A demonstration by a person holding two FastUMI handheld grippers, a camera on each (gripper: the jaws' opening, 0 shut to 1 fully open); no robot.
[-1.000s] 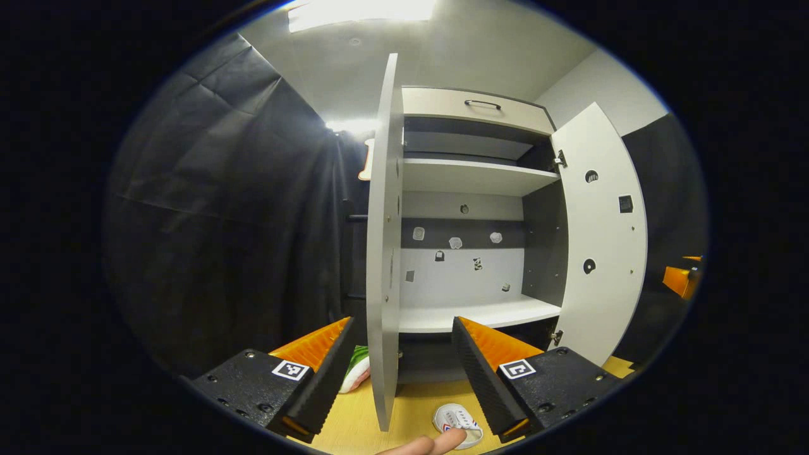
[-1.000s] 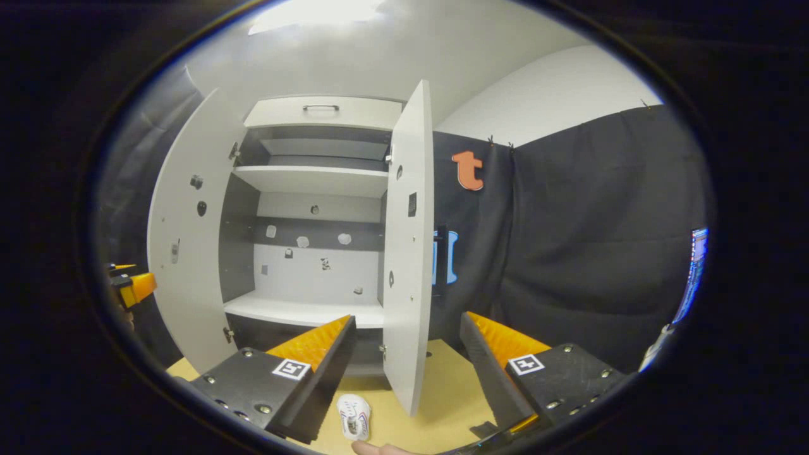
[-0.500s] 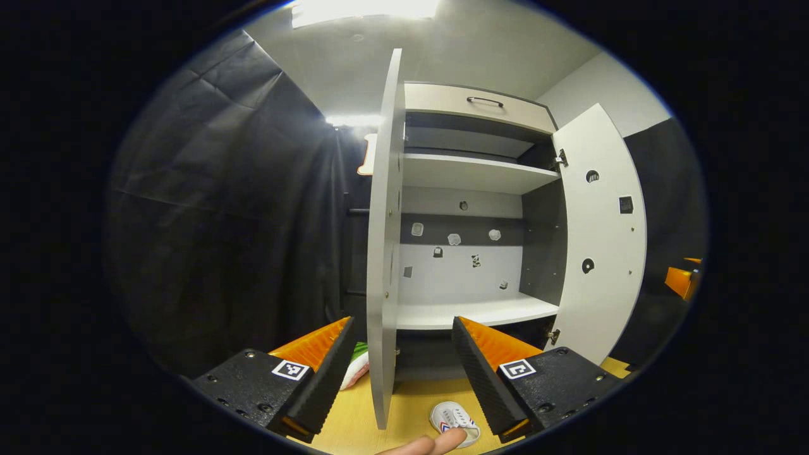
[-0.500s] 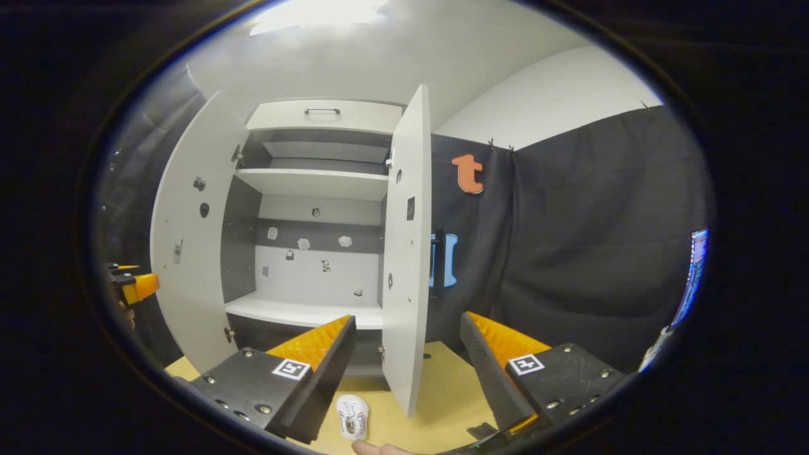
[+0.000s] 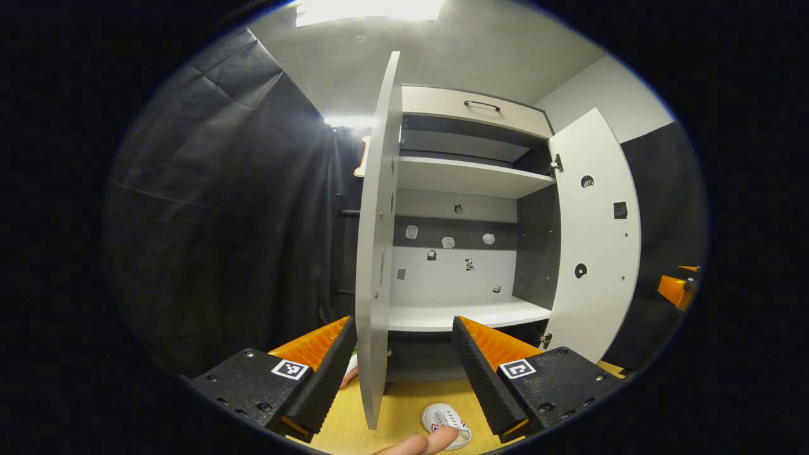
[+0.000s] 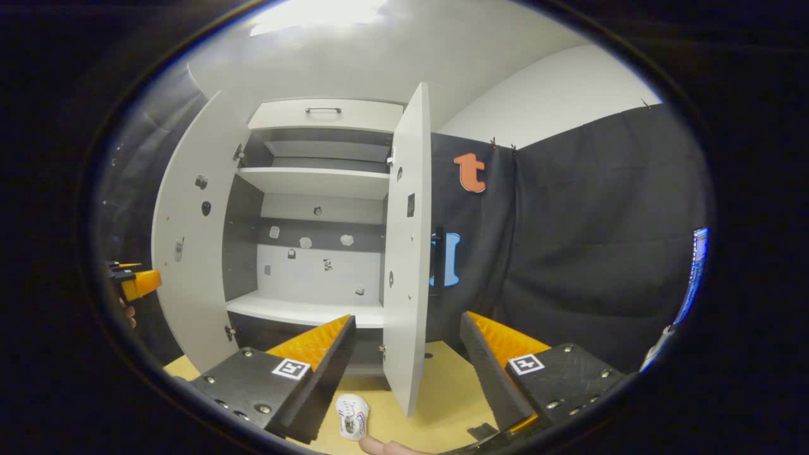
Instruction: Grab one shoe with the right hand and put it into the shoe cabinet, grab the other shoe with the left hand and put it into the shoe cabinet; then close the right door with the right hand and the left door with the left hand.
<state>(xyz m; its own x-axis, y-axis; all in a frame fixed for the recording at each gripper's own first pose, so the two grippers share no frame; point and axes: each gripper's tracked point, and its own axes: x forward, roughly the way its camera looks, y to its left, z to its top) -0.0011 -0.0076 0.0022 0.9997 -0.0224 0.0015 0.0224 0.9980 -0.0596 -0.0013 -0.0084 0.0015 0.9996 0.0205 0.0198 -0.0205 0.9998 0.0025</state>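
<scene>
A tall shoe cabinet [image 5: 471, 177] stands at the far side of a wooden floor [image 6: 442, 385] with both doors swung wide: in the left gripper view its left door [image 5: 376, 240] is seen edge-on and its right door [image 5: 597, 240] faces the camera. The left gripper [image 5: 401, 363] and the right gripper [image 6: 407, 363] each hover with fingers spread apart, holding nothing. One small white shoe [image 5: 445, 420] lies on the floor near the cabinet's front, a fingertip [image 5: 436, 439] touching it, and part of another shoe [image 5: 349, 370] peeks out at the foot of the left door.
</scene>
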